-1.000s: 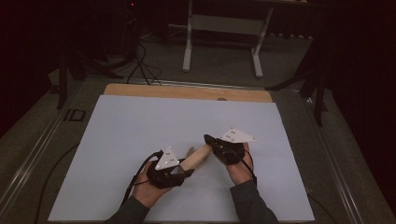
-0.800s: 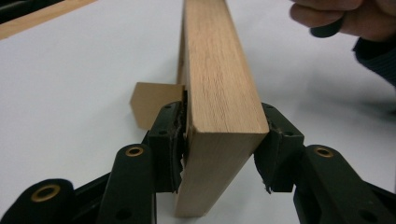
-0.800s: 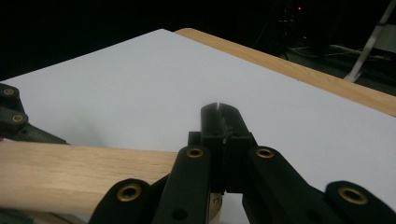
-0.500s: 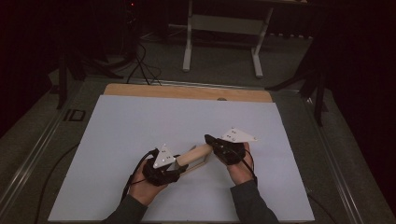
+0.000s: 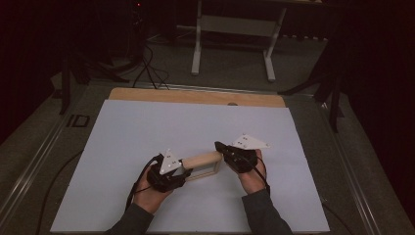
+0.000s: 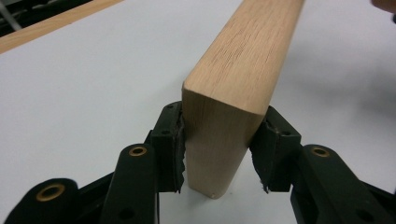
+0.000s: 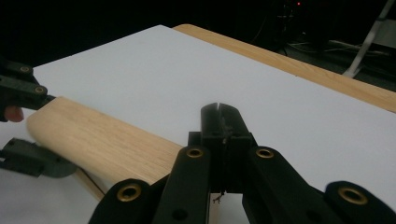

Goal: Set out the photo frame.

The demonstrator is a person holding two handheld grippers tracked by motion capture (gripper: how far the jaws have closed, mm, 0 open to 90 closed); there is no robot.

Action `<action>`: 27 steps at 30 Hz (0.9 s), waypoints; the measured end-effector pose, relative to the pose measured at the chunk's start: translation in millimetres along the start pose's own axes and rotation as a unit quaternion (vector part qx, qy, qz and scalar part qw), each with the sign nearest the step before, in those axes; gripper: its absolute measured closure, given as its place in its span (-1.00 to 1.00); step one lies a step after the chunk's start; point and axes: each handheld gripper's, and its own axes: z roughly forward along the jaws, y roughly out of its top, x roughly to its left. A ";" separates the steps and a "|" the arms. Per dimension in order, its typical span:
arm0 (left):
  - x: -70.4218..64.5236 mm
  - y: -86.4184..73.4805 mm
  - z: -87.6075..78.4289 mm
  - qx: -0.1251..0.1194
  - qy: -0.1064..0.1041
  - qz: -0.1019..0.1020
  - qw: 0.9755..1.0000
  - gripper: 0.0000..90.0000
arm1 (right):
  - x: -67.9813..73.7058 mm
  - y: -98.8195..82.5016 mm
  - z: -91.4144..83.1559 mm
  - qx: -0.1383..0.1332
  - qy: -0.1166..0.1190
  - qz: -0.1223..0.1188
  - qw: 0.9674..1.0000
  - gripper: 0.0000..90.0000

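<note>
Left gripper [image 6: 219,154] is what I'm working with: its jaws sit on either side of one end of the wooden block [image 6: 243,70], pads against both flat faces, pinching it. They have just been closing a bit further, with the block between them. Left gripper view shows the block standing on its narrow edge, rounded end toward the camera, long body running away over the white sheet [image 6: 84,84].

From the high view, my left gripper [image 5: 169,169] sits at the near left end of the block [image 5: 203,159], which lies across the white sheet [image 5: 147,127] near the front middle of the table [image 5: 195,95]. Something flat and pale-framed sits right under or beside the block; I can't tell what.

Right gripper [image 7: 219,121] has its jaws pressed together with nothing between them. It sits at the block's [image 7: 102,140] other end, beside the top; contact I can't tell. High view puts this gripper [image 5: 230,154] at the right end.
</note>
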 end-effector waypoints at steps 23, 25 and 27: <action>5.2 -2.1 3.2 0.007 0.011 -0.025 1.000 0.29 | -5.8 4.6 -11.4 -0.011 0.021 -0.006 1.000 0.50; 5.4 -2.2 3.4 0.006 0.011 -0.025 1.000 0.29 | -6.4 5.5 -13.3 -0.012 0.029 -0.006 0.999 0.37; 5.7 -2.3 3.4 0.007 0.011 -0.025 1.000 0.29 | -7.0 6.0 -14.7 -0.011 0.039 -0.006 0.999 0.25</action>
